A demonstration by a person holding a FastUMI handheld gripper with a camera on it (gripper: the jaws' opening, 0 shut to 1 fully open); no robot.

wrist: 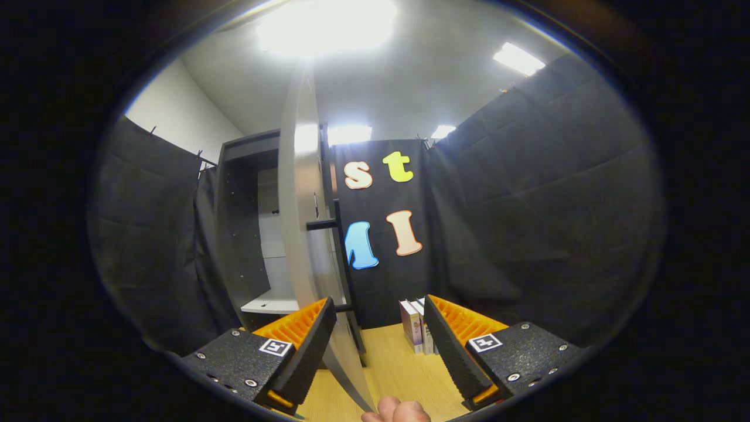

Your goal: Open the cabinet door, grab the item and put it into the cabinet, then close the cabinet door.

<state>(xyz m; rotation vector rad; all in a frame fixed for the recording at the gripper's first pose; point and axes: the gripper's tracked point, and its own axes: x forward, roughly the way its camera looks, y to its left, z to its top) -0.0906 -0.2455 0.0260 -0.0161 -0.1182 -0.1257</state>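
Observation:
The tall dark cabinet (240, 223) stands beyond my left finger, and a white shelf (272, 305) shows inside it. Its grey door (302, 234) is swung out toward me and seen almost edge-on. A black bar handle (340, 258) runs down the door's right face. My gripper (379, 305) is open. The door's lower edge runs down between the fingers, close along the left finger (310, 346); neither finger presses on it. A few upright books (416, 325) stand on the wooden table (392, 363), just ahead of the right finger's tip.
Black cloth walls close the booth behind and to the right. A person's fingertip (395, 411) shows below the fingers, at the door's near edge. Bare table lies between the fingers, to the right of the door.

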